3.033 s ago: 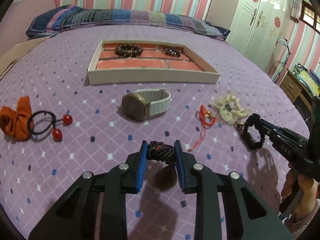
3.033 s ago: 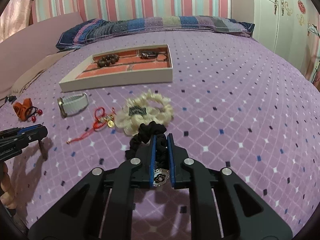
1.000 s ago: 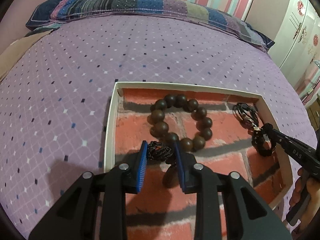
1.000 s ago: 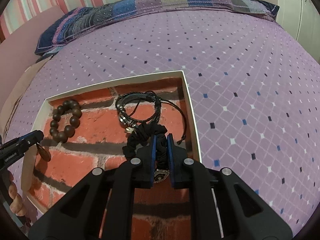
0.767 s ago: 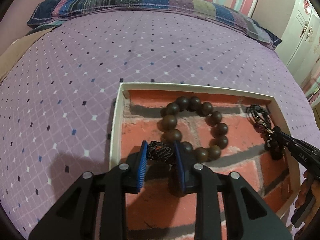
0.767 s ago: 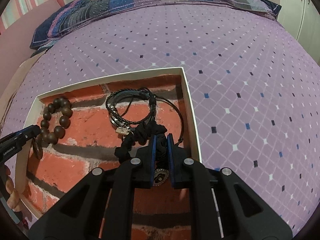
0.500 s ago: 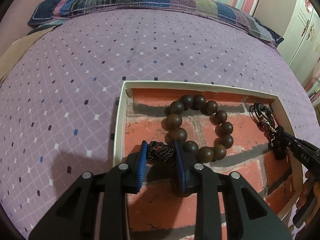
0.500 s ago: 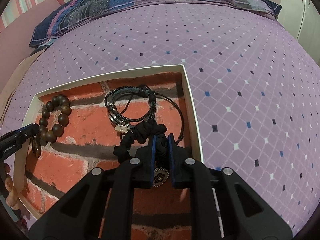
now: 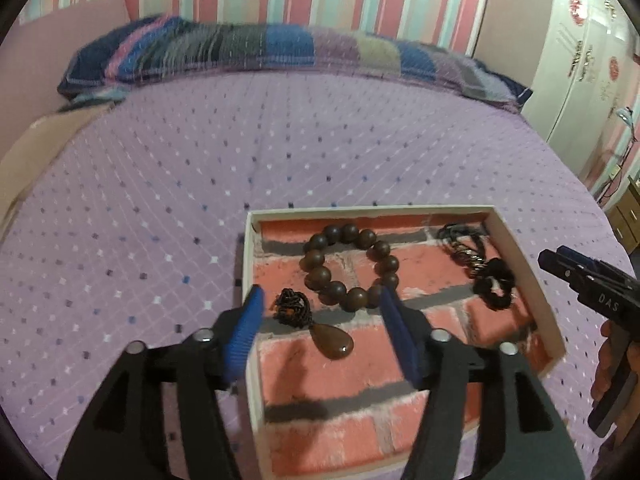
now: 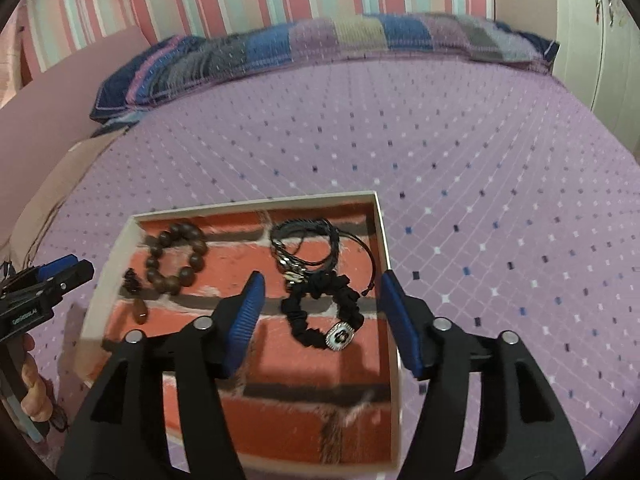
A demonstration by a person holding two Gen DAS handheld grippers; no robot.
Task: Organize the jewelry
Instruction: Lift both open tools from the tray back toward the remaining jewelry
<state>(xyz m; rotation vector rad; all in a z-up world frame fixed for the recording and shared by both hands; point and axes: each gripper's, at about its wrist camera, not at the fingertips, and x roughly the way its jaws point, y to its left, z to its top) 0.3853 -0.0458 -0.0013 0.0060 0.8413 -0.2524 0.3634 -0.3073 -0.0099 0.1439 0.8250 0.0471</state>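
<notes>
The left gripper [image 9: 322, 322] has its blue-padded fingers [image 9: 248, 330] spread wide and grips nothing. Between them, lying loose on the tray floor, is the brown teardrop pendant on a dark knotted cord [image 9: 316, 328], its stone pointing toward the camera. It sits in the near left part of the shallow white-rimmed tray with a red brick-print lining [image 9: 520, 240], just beside the round bracelet of dark brown wooden beads [image 9: 350, 266] but seemingly not on it, which keeps each piece separate and easy to pick out.

The right gripper [image 10: 320, 314] is likewise spread wide and empty. Framed between its fingers [image 10: 394, 320] lies the black ruffled fabric scrunchie with a small silver charm [image 10: 322, 314], flat on the lining along the tray's right side, its upper edge touching or overlapping the bundle of black braided cord bracelets with metal links [image 10: 310, 250] (the contact is hard to judge from this angle).

In each view the other gripper shows at the edge, off to its own side of the tray, a bare hand [image 10: 34, 394] on the handle. The tray rests on the purple bed cover with small diamond print [image 10: 480, 180], a striped pillow [image 9: 280, 50] beyond. Judging by this, both pieces are delivered, and the wide fingers suit lifting clear without snagging cord or fabric.
</notes>
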